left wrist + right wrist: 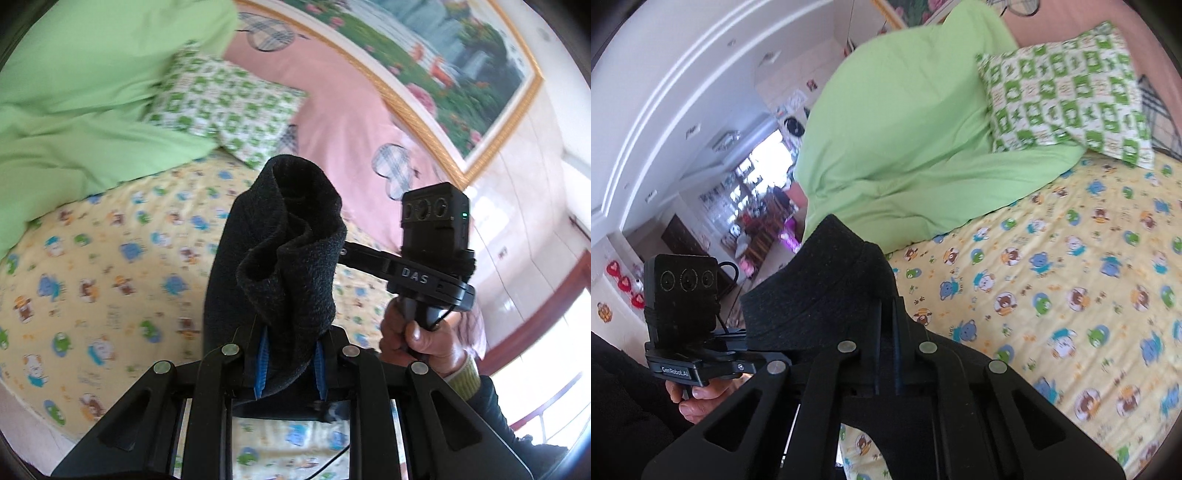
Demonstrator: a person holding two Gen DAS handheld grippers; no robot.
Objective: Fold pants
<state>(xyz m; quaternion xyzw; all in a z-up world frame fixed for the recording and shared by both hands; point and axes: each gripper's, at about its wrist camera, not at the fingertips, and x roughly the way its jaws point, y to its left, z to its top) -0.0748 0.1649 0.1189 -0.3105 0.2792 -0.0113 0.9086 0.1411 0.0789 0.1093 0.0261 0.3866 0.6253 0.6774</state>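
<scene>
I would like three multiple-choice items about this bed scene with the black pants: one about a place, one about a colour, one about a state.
1. Where does the checked pillow lie?
A. at the head of the bed, beside the green blanket
B. on the floor
C. on top of the pants

2. What colour is the sheet's ground?
A. grey
B. yellow
C. red

3. In what state are the grippers?
A. both open and bare
B. only the left holds cloth
C. both shut on the pants

Key:
1 A: the pillow rests against the green blanket by the pink headboard.
2 B: the sheet is yellow with cartoon animals.
3 C: the left gripper and the right gripper each pinch the black pants, held above the bed.
</scene>
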